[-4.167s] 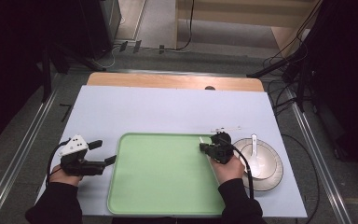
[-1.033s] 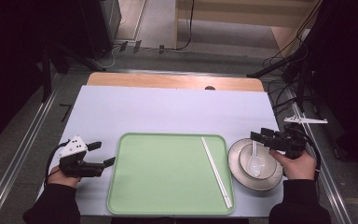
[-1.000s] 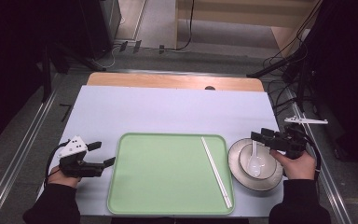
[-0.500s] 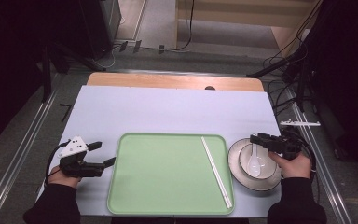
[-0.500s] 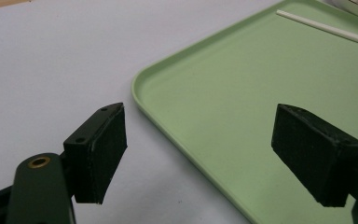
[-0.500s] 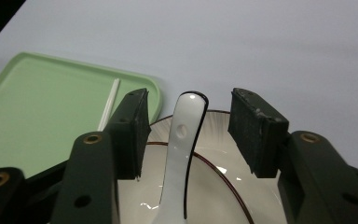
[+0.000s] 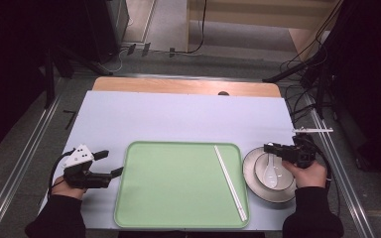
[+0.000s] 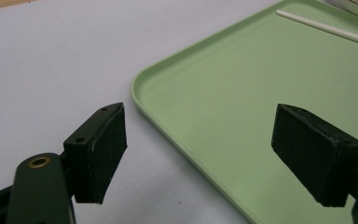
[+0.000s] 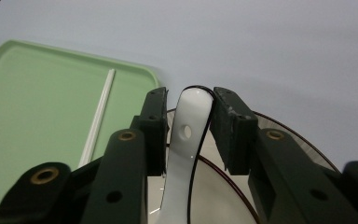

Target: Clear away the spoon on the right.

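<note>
Spoon (image 9: 186, 140): I find its white handle standing between the fingers (image 9: 151, 126) of my right gripper (image 9: 189, 133), rising from the bowl (image 9: 279, 140) below them. The right jaws have just been closing; both pads sit hard against the handle's sides, though I cannot tell whether they press it yet. In the high view the spoon (image 7: 269, 171) lies in the bowl (image 7: 250, 166), just under the right gripper (image 7: 273, 148). My left gripper (image 8: 200, 154) has its fingers (image 8: 100, 149) spread wide, nothing between them, the tray (image 8: 223, 116) corner lying just beyond. Chopsticks (image 7: 229, 181) rest on the tray (image 7: 168, 188), left of the right fingers.
</note>
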